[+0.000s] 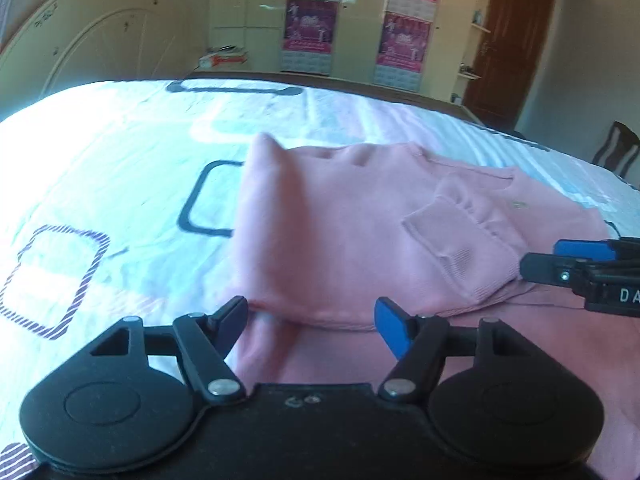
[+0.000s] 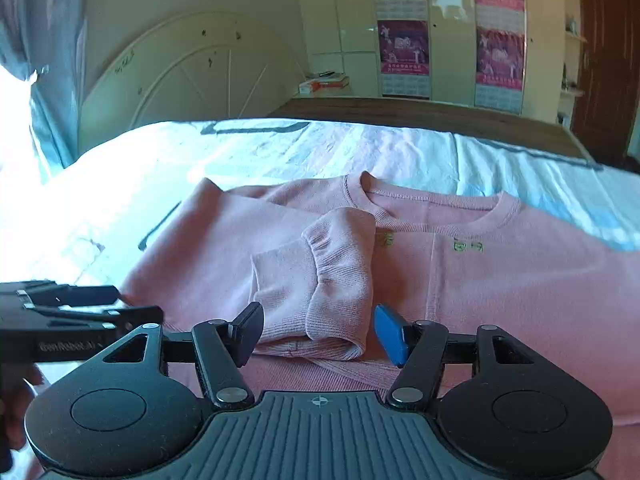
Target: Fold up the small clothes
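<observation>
My left gripper (image 1: pixel 312 326) and right gripper (image 2: pixel 318 332) both gape, gripping nothing, over the soft pink sweater (image 2: pixel 500 272) with its ribbed cuff (image 2: pixel 340 280).

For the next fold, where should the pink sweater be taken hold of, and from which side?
Probably at the unfolded right side of the pink sweater, near its outer edge, coming in from the right with the right tool. The left sleeve's cuff already lies folded across the chest, while the right side looks flat and spread on the bedsheet.
</observation>
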`<act>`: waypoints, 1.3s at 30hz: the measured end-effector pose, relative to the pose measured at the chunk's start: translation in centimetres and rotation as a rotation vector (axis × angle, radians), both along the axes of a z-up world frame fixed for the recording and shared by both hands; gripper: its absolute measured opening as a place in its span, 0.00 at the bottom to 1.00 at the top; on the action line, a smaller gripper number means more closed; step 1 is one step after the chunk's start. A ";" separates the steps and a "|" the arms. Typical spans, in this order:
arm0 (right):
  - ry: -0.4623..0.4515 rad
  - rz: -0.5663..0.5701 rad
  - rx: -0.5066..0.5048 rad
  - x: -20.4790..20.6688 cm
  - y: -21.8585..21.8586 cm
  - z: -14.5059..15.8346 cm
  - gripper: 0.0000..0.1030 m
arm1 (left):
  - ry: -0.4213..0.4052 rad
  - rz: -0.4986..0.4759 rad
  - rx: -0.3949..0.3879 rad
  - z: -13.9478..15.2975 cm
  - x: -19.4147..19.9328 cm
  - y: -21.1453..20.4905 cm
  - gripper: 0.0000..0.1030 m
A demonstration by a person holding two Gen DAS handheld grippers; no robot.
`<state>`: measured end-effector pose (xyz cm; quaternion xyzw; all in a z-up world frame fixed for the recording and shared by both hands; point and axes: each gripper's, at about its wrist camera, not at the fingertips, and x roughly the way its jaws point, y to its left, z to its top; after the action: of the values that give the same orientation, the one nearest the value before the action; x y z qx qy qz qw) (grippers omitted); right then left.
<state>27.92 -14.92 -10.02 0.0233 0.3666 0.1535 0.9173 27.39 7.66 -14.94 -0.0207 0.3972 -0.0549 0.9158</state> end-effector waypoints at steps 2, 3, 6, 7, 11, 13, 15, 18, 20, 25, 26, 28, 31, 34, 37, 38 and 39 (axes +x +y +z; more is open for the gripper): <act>0.001 0.013 -0.045 -0.2 0.7 -0.7 0.59 | 0.012 0.031 -0.008 -0.5 0.1 1.2 0.66; 0.009 0.014 -0.052 -0.1 0.8 -0.9 0.59 | 0.017 0.045 -0.015 -0.7 0.1 1.7 0.66; -0.012 0.051 -0.067 0.2 1.7 -0.8 0.59 | 0.020 0.060 -0.037 -1.1 0.7 2.2 0.66; -0.030 0.072 -0.086 0.2 2.3 -0.7 0.59 | 0.021 0.062 -0.044 -1.2 0.9 2.2 0.66; -0.033 0.162 -0.165 0.6 4.9 -1.7 0.60 | 0.023 0.058 -0.069 -1.2 1.3 2.3 0.66; -0.005 0.166 -0.214 1.3 5.6 -3.1 0.60 | 0.021 0.050 -0.060 -1.3 1.6 2.0 0.66; 0.041 0.154 -0.236 2.2 5.8 -4.3 0.60 | 0.021 0.049 -0.058 -1.3 1.6 2.0 0.66; 0.066 0.106 -0.185 2.8 4.6 -4.4 0.40 | 0.013 0.051 -0.058 -1.2 1.8 1.9 0.66; 0.093 0.035 -0.049 3.3 2.3 -3.4 0.17 | 0.008 0.048 -0.050 -1.2 2.0 1.8 0.67; 0.073 -0.135 0.135 3.9 -3.4 -1.2 0.05 | 0.003 0.035 -0.008 -1.3 2.3 0.9 0.71; 0.066 -0.167 0.163 3.9 -4.5 -0.9 0.05 | 0.001 0.036 -0.005 -1.3 2.5 0.7 0.73; 0.032 -0.235 0.184 3.4 -6.8 -0.1 0.05 | -0.002 0.040 -0.003 -1.1 2.8 0.4 0.73; -0.002 -0.330 0.186 2.2 -10.5 0.6 0.05 | -0.016 0.038 -0.007 -0.7 3.4 0.1 0.74; 0.016 -0.398 0.141 0.9 -13.1 0.2 0.05 | -0.024 0.033 -0.016 -0.4 4.2 -0.4 0.77; 0.104 -0.411 0.141 0.1 -14.7 -1.7 0.05 | 0.002 0.021 -0.023 -0.8 5.2 -1.1 0.80; 0.121 -0.417 0.143 -0.3 -14.9 -2.2 0.06 | 0.015 0.017 -0.025 -0.9 5.5 -1.2 0.80; 0.126 -0.423 0.142 -0.7 -15.2 -2.5 0.06 | 0.027 0.013 -0.031 -1.2 6.0 -1.4 0.80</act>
<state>27.23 -30.12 -12.49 0.1737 0.3985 -0.0184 0.9004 33.38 6.28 -16.10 -0.0381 0.4085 -0.0547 0.9103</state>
